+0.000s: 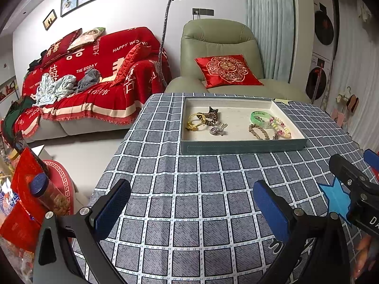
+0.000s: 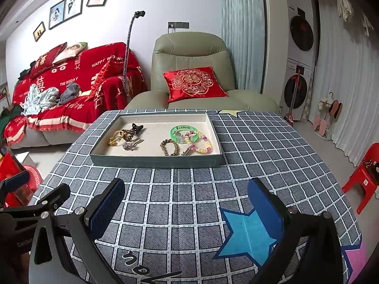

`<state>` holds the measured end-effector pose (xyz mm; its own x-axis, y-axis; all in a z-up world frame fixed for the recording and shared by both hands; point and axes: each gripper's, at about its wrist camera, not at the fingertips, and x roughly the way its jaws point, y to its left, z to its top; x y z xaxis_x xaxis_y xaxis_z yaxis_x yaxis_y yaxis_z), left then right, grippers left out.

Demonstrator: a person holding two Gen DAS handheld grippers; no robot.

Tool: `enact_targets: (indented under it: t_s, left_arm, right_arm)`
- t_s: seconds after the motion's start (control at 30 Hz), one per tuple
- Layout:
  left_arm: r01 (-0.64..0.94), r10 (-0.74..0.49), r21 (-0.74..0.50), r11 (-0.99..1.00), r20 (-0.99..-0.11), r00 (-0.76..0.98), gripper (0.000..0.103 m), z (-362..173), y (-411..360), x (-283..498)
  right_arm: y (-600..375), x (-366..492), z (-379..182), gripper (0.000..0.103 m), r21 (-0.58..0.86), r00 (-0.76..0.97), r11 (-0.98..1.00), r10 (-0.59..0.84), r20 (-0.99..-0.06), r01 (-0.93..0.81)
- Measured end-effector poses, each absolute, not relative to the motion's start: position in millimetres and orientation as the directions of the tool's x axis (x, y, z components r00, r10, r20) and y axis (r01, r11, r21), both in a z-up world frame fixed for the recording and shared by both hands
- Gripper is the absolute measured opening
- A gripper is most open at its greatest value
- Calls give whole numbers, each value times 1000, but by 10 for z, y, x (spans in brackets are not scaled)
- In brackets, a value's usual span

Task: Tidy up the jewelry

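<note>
A grey-green tray (image 1: 241, 145) (image 2: 156, 162) with a pale lining stands on the far half of the checked tablecloth. In its left part lie yellow hair ties (image 1: 195, 121) (image 2: 116, 137), a brown claw clip (image 1: 210, 114) (image 2: 136, 127) and a silver brooch (image 1: 218, 129) (image 2: 130, 144). In its right part lie a green bangle (image 1: 260, 117) (image 2: 183, 132), a brown bead bracelet (image 1: 258, 131) (image 2: 168, 147) and a pastel bead bracelet (image 1: 281, 127) (image 2: 201, 143). My left gripper (image 1: 191, 210) and right gripper (image 2: 187, 210) are open and empty, side by side over the near cloth, short of the tray.
The table (image 1: 201, 189) carries a blue star sticker (image 2: 246, 234) near the right gripper. A green armchair (image 2: 191, 71) with a red cushion stands behind the table, a red-covered sofa (image 1: 94, 78) to the left, a red plastic chair (image 2: 362, 179) to the right.
</note>
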<state>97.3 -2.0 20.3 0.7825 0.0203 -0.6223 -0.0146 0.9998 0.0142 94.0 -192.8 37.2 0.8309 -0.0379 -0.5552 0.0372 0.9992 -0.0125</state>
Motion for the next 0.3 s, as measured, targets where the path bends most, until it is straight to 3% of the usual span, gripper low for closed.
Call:
enact_targets:
  t_s: [0.3]
  left_arm:
    - [-8, 5, -2, 1000, -622, 783, 103, 210, -22, 964]
  right_arm:
    - [-1877, 936, 398, 103, -13, 830, 999, -38, -556, 37]
